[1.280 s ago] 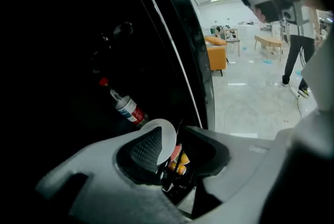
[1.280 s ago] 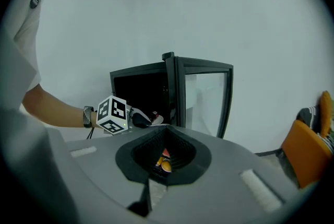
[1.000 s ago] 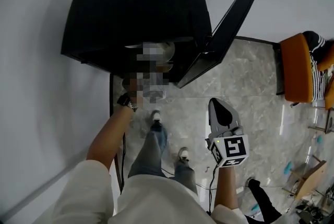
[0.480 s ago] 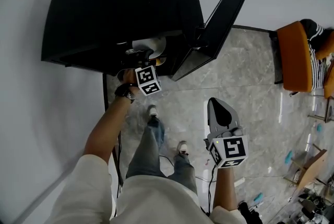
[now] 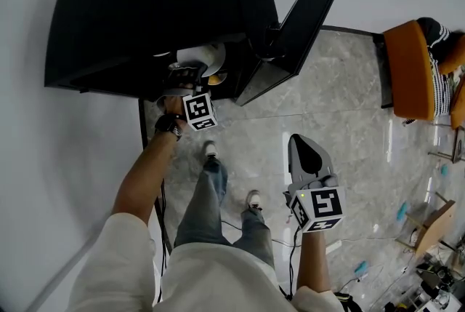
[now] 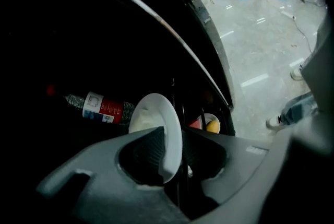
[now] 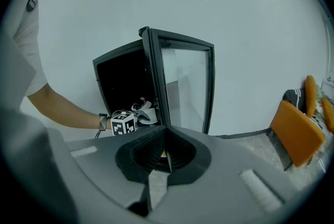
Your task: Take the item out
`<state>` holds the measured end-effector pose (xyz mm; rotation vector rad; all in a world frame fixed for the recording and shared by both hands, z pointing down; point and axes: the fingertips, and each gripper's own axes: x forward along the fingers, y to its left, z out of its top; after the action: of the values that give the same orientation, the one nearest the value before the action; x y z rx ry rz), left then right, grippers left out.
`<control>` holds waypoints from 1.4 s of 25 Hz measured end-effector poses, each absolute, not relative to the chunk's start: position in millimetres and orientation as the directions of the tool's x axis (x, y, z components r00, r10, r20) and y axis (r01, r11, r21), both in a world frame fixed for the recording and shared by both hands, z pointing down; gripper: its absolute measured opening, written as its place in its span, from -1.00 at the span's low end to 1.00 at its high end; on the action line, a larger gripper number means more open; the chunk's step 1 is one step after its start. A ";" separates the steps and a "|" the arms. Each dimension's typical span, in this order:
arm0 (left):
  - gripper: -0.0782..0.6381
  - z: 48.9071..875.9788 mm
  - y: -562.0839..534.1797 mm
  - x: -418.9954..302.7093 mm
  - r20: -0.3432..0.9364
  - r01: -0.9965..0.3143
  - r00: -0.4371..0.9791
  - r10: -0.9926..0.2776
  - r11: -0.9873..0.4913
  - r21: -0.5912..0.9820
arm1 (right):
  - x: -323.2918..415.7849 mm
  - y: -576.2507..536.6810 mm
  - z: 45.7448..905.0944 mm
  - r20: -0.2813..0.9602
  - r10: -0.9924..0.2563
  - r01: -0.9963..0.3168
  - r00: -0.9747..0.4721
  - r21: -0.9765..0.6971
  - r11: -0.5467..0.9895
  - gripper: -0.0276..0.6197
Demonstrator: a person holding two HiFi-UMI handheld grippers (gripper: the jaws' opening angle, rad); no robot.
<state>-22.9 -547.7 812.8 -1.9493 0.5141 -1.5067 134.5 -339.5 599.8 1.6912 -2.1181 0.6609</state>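
Black cabinet (image 5: 160, 5) with glass door (image 5: 312, 5) swung open; its interior is near black in every view and the shelves cannot be made out; the head view shows only a sliver of the contents.

Item: white round plate (image 6: 156, 113); glossy, shallow, plain rim; it sits inside the cabinet at the open front; its lower part is covered by the jaws.

Orientation: in the left gripper view the plate shows as a narrow ellipse; long axis near upright in frame; hollow face turned to frame left.

Behind it lies a clear plastic bottle with red label (image 6: 102, 109), on its side, with its ends lost in shadow; at frame right is a small bowl (image 6: 211, 124) holding something yellow, which is unclear.

The left gripper (image 6: 173, 137) has just been closing its jaws; the plate rim is clamped between the pads.

The right gripper (image 7: 166, 137) has its jaws together with nothing between them; it is held over the grey marble floor (image 5: 341, 107), well apart from the cabinet.
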 end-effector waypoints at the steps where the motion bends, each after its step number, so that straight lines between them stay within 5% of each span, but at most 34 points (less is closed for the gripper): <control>1: -0.56 812.7 -546.4 -23.7 0.719 0.070 0.276 -0.638 -0.732 -0.677 | 133.7 -338.9 599.6 0.539 -0.811 -0.974 -0.228 -0.141 0.180 -0.89; 12: -0.76 795.9 -531.9 -29.6 0.570 0.079 0.321 -0.757 -0.578 -0.812 | 131.7 -330.3 598.9 0.537 -0.812 -0.973 -0.229 -0.136 0.185 -0.89; 35: -0.75 681.7 -462.4 -36.3 0.490 0.073 0.349 -0.798 -0.498 -0.864 | 141.5 -301.3 534.1 0.442 -0.851 -0.959 -0.282 -0.137 0.247 -0.89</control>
<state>-36.3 -462.4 681.7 -1.7489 0.6460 -1.2689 141.5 -301.3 534.1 1.6833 -2.2451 0.5581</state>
